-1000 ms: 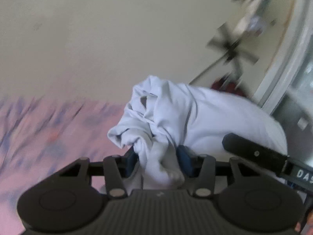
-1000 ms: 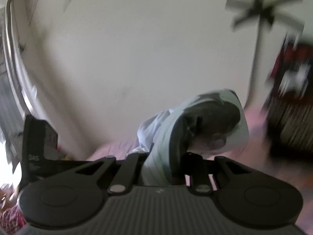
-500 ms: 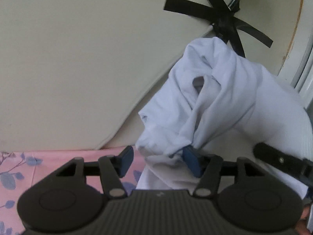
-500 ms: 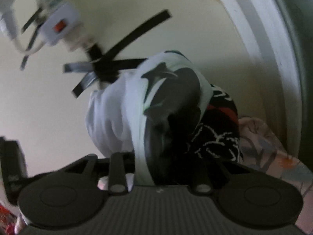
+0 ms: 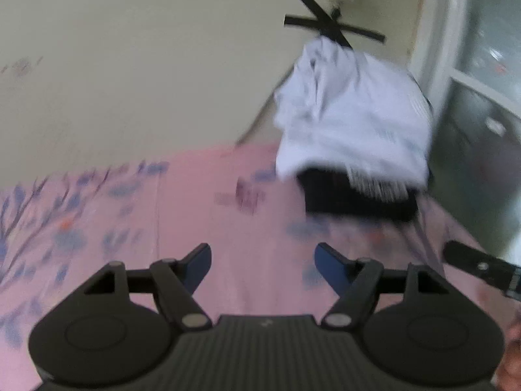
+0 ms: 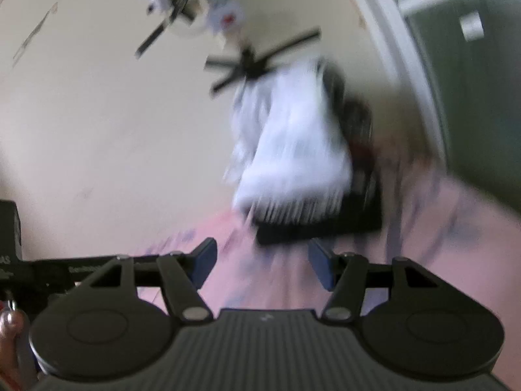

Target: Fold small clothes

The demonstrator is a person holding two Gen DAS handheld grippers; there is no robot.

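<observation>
White cloth garment [image 5: 355,110], soft and bunched up, sits at about one o'clock in the left wrist view, well apart from both tongs. Its lower edge lies over a black folded cloth [image 5: 358,200] that rests on the pink bed sheet with blue flower prints [image 5: 195,215]. Whether the white garment is fully at rest on the black cloth cannot be told, because it is blurred. In the right wrist view the same white garment [image 6: 293,150] is at twelve o'clock, with the black cloth [image 6: 325,228] under and behind it.

Left tongs [image 5: 262,265] stand apart, with only pink sheet between the blue pads [image 5: 198,265]. They have just been opening, and nothing is between them. Right tongs [image 6: 260,262] also stand apart and have just been opening, with nothing between them but the pink sheet [image 6: 276,280].

Behind the clothes is a pale cream wall [image 5: 146,65]. Strips of black tape [image 5: 329,27] cross on it at about one o'clock. A white-framed door [image 5: 433,65] stands at two o'clock.
</observation>
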